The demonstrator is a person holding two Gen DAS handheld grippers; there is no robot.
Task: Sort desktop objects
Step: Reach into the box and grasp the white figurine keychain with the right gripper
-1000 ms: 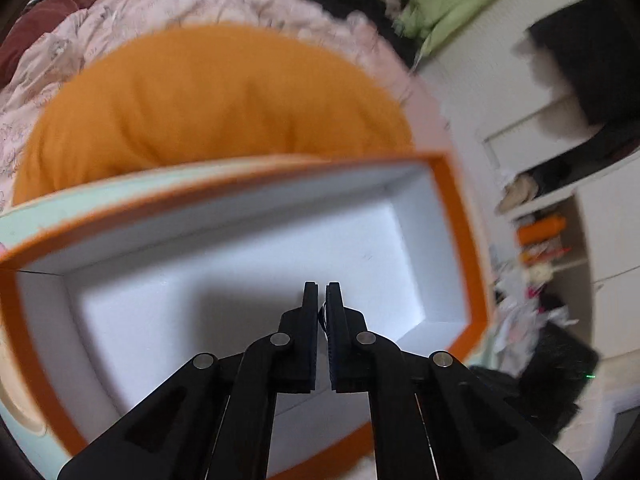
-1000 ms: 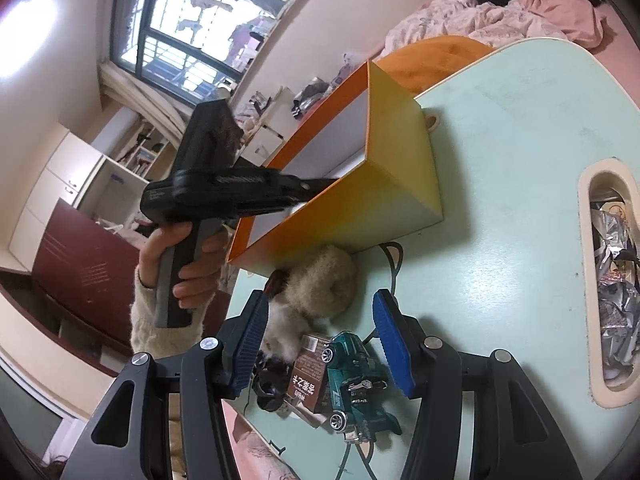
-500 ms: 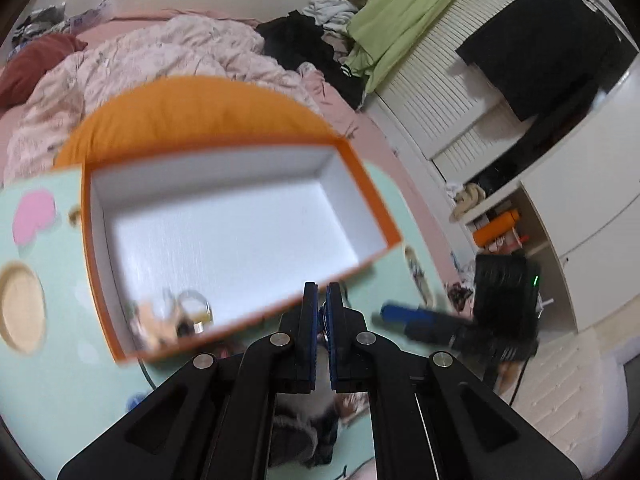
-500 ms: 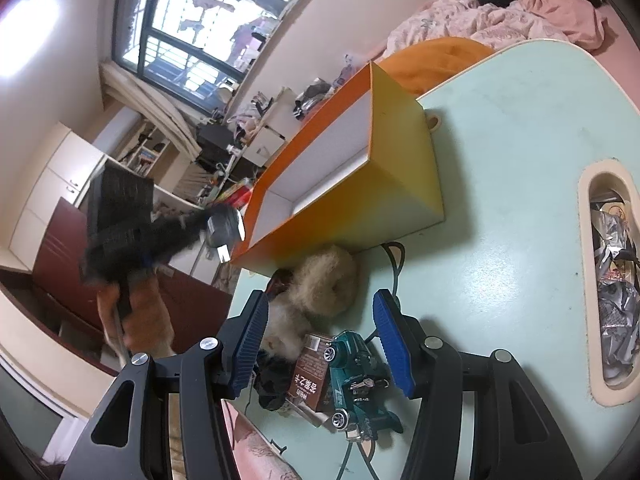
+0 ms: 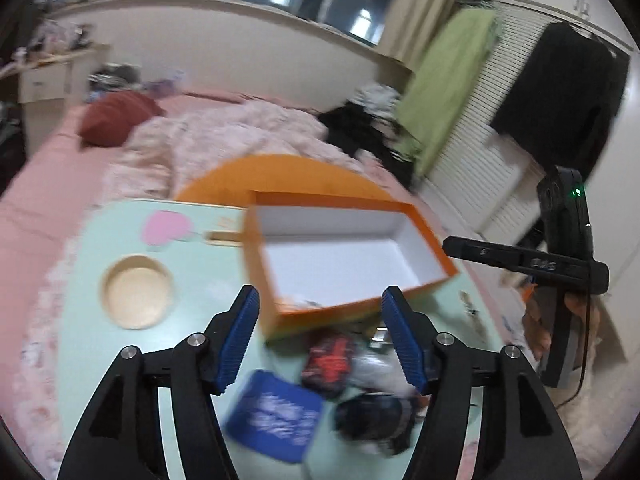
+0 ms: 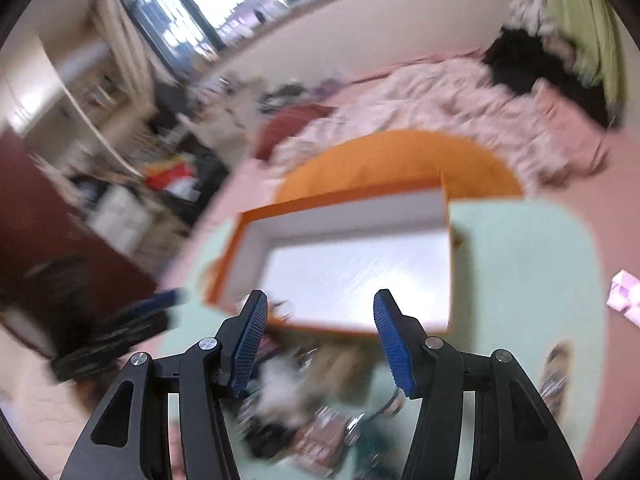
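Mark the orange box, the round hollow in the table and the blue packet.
orange box (image 5: 428, 236): left wrist view, on its right wall.
round hollow (image 5: 138, 298): left wrist view, on its pale floor.
blue packet (image 5: 276, 416): left wrist view, on the middle of its printed face.

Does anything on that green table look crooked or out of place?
Yes. The orange box sits askew to the table edges, and small items lie jumbled in a heap in front of it.
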